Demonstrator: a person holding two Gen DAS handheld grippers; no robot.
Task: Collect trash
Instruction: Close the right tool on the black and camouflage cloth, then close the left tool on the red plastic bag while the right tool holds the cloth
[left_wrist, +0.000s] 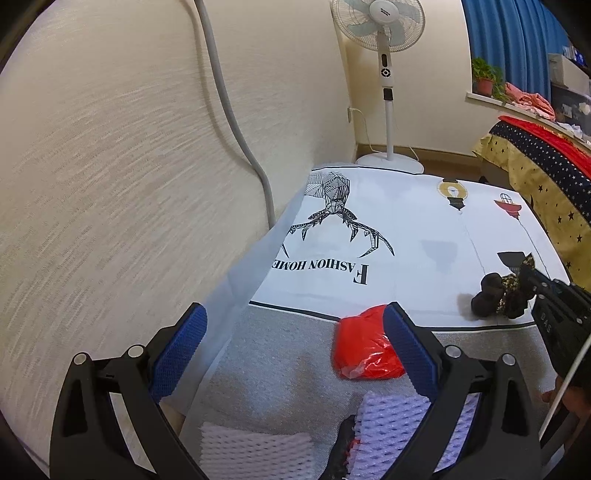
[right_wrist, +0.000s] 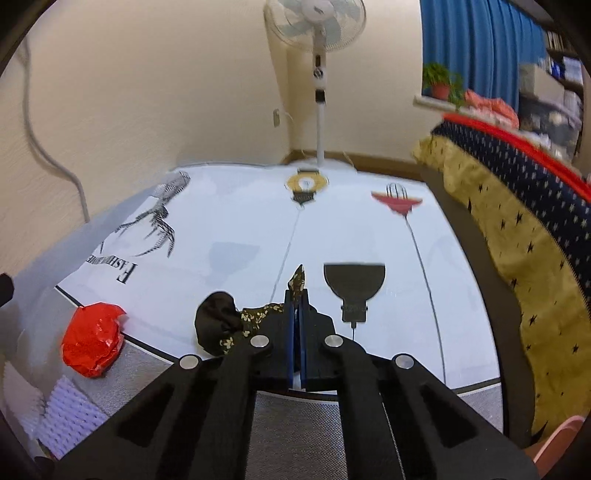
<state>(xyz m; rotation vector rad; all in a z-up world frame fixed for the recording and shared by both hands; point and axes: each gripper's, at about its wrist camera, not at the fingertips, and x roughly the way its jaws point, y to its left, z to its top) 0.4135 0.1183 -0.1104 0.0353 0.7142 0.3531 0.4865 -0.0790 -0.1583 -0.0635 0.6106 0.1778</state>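
My right gripper (right_wrist: 296, 295) is shut on a crumpled black wrapper with gold specks (right_wrist: 225, 325) and holds it just above the white printed tablecloth (right_wrist: 236, 229); it also shows in the left wrist view (left_wrist: 498, 295). My left gripper (left_wrist: 295, 325) is open and empty, over the table's near left part. A crumpled red plastic bag (left_wrist: 364, 347) lies by its right finger (left_wrist: 410, 350), also seen in the right wrist view (right_wrist: 92, 339). Purple foam netting (left_wrist: 391, 435) and white foam netting (left_wrist: 255, 450) lie below it.
A cream wall with a grey pipe (left_wrist: 236, 122) runs along the table's left side. A standing fan (left_wrist: 384, 81) is beyond the far edge. A star-patterned cloth (right_wrist: 517, 221) covers furniture on the right. A potted plant (right_wrist: 441, 85) sits on the sill.
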